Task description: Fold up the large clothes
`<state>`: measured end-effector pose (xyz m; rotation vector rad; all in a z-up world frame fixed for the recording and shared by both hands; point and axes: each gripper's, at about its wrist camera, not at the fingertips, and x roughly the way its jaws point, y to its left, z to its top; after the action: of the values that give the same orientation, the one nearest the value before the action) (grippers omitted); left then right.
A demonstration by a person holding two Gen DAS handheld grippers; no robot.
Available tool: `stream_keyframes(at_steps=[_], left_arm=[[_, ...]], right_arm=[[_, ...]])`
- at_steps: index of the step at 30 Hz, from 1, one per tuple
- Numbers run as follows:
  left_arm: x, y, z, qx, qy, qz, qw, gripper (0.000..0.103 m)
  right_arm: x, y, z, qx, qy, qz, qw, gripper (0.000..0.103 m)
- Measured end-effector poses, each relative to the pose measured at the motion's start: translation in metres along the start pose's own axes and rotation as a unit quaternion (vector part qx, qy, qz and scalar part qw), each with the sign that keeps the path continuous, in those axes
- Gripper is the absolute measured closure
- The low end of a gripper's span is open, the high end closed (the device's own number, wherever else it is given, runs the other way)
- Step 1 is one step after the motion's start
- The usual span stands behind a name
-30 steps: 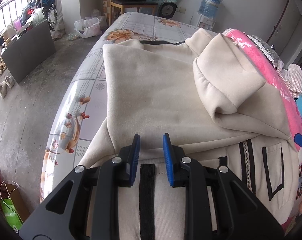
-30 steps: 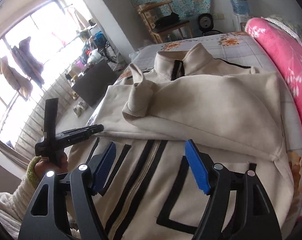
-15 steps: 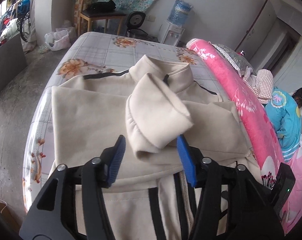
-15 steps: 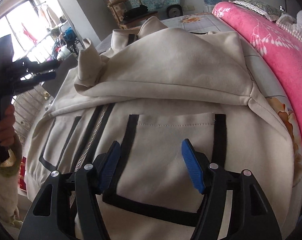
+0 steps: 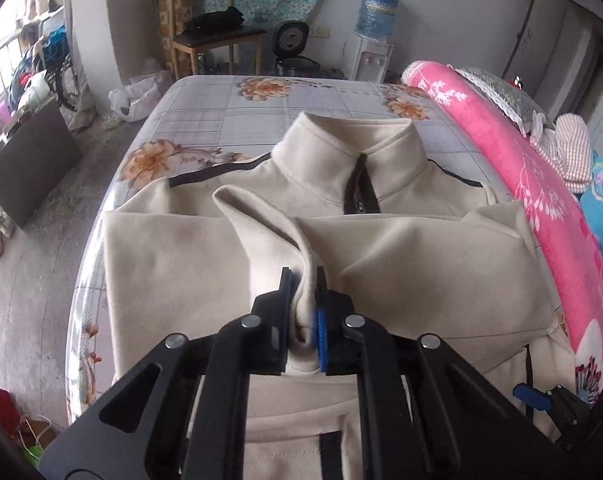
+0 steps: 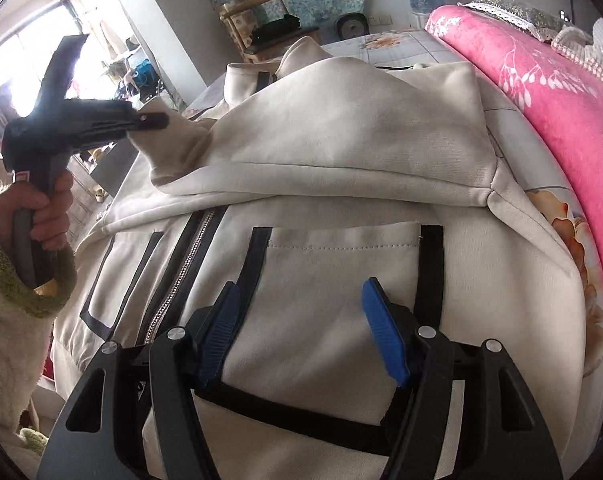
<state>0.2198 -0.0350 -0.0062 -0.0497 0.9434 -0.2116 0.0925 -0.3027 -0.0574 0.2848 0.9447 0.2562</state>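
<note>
A cream zip jacket [image 5: 173, 264] with black trim lies collar-away on the bed, both sleeves folded across its chest. My left gripper [image 5: 303, 280] is closing its jaws, and the pads pinch the sleeve cuff [image 5: 261, 216], lifting it into a ridge. In the right wrist view the same left gripper [image 6: 157, 120] holds that cuff [image 6: 169, 148] slightly above the jacket. My right gripper [image 6: 301, 296] stands open low over the black-edged pocket [image 6: 341, 264] near the hem, with nothing gripped between its fingers.
The bed sheet [image 5: 229, 112] has a floral print, and its left edge drops to a concrete floor. A rolled pink blanket [image 6: 561, 100] runs along the right side. A chair [image 5: 205, 40] and a water dispenser [image 5: 373, 40] stand beyond the bed. A person's hand [image 6: 45, 208] holds the left gripper's handle.
My left gripper swung from the jacket's left side to the sleeve cuff, opened around it, then closed on it. The right gripper sank toward the pocket and narrowed a little.
</note>
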Motion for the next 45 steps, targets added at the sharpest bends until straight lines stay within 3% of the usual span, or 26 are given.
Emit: stream_keyframes(at_steps=[3, 6, 10, 12, 14, 21, 26, 28, 30, 33, 35, 37, 39, 42, 44, 45], left_arm=[[-0.021, 0.044, -0.016, -0.058, 0.002, -0.026, 0.998, 0.094], [-0.02, 0.089, -0.037, -0.13, 0.033, -0.064, 0.9888, 0.091], [-0.012, 0.127, -0.061, -0.198, 0.052, -0.08, 0.9756, 0.064], [-0.007, 0.135, -0.065, -0.227, 0.056, -0.116, 0.9653, 0.064], [-0.001, 0.137, -0.061, -0.24, 0.058, -0.13, 0.9603, 0.064], [0.033, 0.131, -0.044, -0.243, 0.094, -0.094, 0.9607, 0.064], [0.04, 0.126, -0.035, -0.24, 0.101, -0.089, 0.9613, 0.067], [0.04, 0.119, -0.033, -0.224, 0.106, -0.092, 0.9644, 0.084], [0.038, 0.11, -0.03, -0.205, 0.103, -0.083, 0.9698, 0.092], [0.028, 0.085, -0.013, -0.155, 0.08, -0.075, 0.9818, 0.095], [0.016, 0.057, 0.007, -0.114, 0.057, -0.103, 0.9865, 0.096], [-0.009, 0.023, 0.032, -0.061, 0.014, -0.126, 0.99, 0.096], [-0.046, 0.001, 0.056, -0.026, -0.052, -0.157, 0.9859, 0.096], [-0.085, 0.004, 0.077, -0.033, -0.122, -0.176, 0.9763, 0.096], [-0.081, 0.022, 0.076, -0.049, -0.121, -0.149, 0.9802, 0.096], [-0.068, 0.035, 0.07, -0.063, -0.101, -0.132, 0.984, 0.096]], right_arm=[[0.0, -0.003, 0.001, 0.006, 0.001, 0.003, 1.0, 0.04], [0.001, -0.005, 0.002, 0.009, 0.0, 0.005, 1.0, 0.04], [0.0, -0.006, 0.004, 0.017, 0.005, 0.003, 1.0, 0.04], [-0.002, -0.007, 0.006, 0.02, 0.007, -0.004, 1.0, 0.04], [-0.004, -0.009, 0.006, 0.025, 0.007, -0.012, 1.0, 0.04], [-0.02, -0.022, 0.002, 0.053, -0.004, -0.024, 0.998, 0.04], [-0.025, -0.027, -0.002, 0.061, -0.005, -0.031, 0.998, 0.04], [-0.025, -0.027, -0.003, 0.063, -0.005, -0.031, 0.997, 0.04], [-0.027, -0.029, -0.004, 0.064, -0.007, -0.031, 0.997, 0.04], [-0.028, -0.029, -0.004, 0.061, -0.011, -0.03, 0.998, 0.04], [-0.026, -0.03, -0.004, 0.061, -0.01, -0.03, 0.998, 0.04], [-0.023, -0.031, -0.004, 0.062, -0.006, -0.029, 0.998, 0.04], [-0.02, -0.032, -0.003, 0.064, -0.003, -0.03, 0.997, 0.04], [-0.018, -0.031, -0.003, 0.063, -0.003, -0.033, 0.997, 0.04], [-0.019, -0.03, -0.003, 0.058, -0.005, -0.042, 0.997, 0.04], [-0.02, -0.031, -0.002, 0.056, -0.006, -0.045, 0.997, 0.04]])
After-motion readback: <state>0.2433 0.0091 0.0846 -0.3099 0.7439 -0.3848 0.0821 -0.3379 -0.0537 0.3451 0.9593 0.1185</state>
